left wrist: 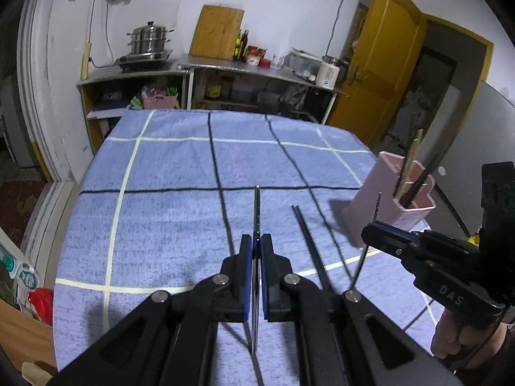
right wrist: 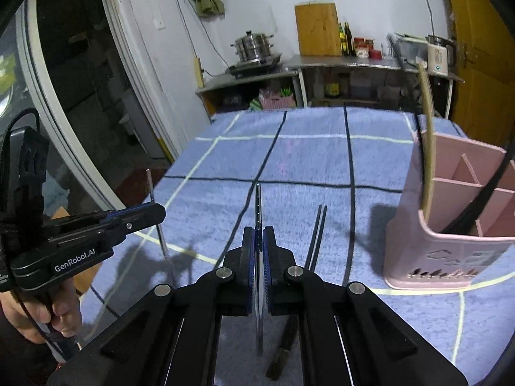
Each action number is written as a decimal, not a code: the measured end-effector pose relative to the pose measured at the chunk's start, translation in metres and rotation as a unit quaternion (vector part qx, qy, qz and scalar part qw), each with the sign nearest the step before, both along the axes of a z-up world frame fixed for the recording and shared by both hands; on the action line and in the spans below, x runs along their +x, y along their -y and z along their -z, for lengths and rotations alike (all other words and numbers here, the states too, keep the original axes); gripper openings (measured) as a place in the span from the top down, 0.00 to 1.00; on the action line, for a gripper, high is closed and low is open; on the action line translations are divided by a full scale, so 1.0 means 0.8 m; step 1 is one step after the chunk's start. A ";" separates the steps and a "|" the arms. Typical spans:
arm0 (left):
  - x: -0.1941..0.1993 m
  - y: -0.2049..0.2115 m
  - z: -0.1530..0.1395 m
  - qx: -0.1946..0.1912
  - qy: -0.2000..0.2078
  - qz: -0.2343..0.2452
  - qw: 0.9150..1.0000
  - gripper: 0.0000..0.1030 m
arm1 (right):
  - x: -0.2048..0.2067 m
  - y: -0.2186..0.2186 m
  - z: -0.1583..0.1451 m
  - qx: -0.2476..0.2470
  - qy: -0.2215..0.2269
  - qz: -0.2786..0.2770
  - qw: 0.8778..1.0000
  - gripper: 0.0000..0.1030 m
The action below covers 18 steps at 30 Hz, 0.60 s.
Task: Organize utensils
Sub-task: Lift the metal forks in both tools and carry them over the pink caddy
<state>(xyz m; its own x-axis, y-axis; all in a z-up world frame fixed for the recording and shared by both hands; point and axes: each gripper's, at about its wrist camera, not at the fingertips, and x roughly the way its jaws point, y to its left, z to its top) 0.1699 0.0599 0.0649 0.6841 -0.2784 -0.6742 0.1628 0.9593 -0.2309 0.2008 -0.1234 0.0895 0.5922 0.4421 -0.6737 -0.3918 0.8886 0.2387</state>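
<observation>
1. A thin metal utensil [left wrist: 257, 212] is pinched edge-on in the left tongs [left wrist: 256, 251]; another [right wrist: 257, 206] is pinched in the right tongs [right wrist: 258, 244].
2. A pair of black chopsticks [left wrist: 307, 238] is left lying on the blue checked tabletop [left wrist: 161, 218].
3. The pink utensil holder [right wrist: 450, 244] already carries a bamboo chopstick [right wrist: 429, 141] and a black utensil [right wrist: 482, 199]; three pieces at least are judged outstanding.

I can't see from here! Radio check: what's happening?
Left gripper and right gripper each shut on a chopstick. Pink holder waiting. Black pair on cloth. Nothing blocking.
</observation>
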 end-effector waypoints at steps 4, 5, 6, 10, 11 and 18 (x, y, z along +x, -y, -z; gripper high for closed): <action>-0.008 0.006 -0.018 -0.002 0.013 0.009 1.000 0.95 | -0.008 0.008 -0.015 0.008 0.012 0.005 1.000 0.95; -0.008 0.007 -0.022 -0.004 0.014 0.011 1.000 0.95 | -0.009 0.010 -0.017 0.009 0.014 0.006 1.000 0.95; -0.010 0.009 -0.025 -0.006 0.016 0.014 1.000 0.95 | -0.011 0.013 -0.021 0.010 0.017 0.008 1.000 0.95; -0.014 0.018 -0.033 -0.007 0.019 0.021 1.000 0.95 | -0.017 0.024 -0.029 0.014 0.023 0.014 1.000 0.95; -0.014 0.021 -0.034 -0.008 0.019 0.022 1.000 0.95 | -0.018 0.027 -0.031 0.014 0.024 0.015 0.999 0.95; -0.022 0.045 -0.040 -0.015 0.017 0.043 0.999 0.95 | -0.032 0.050 -0.043 0.018 0.033 0.029 0.999 0.95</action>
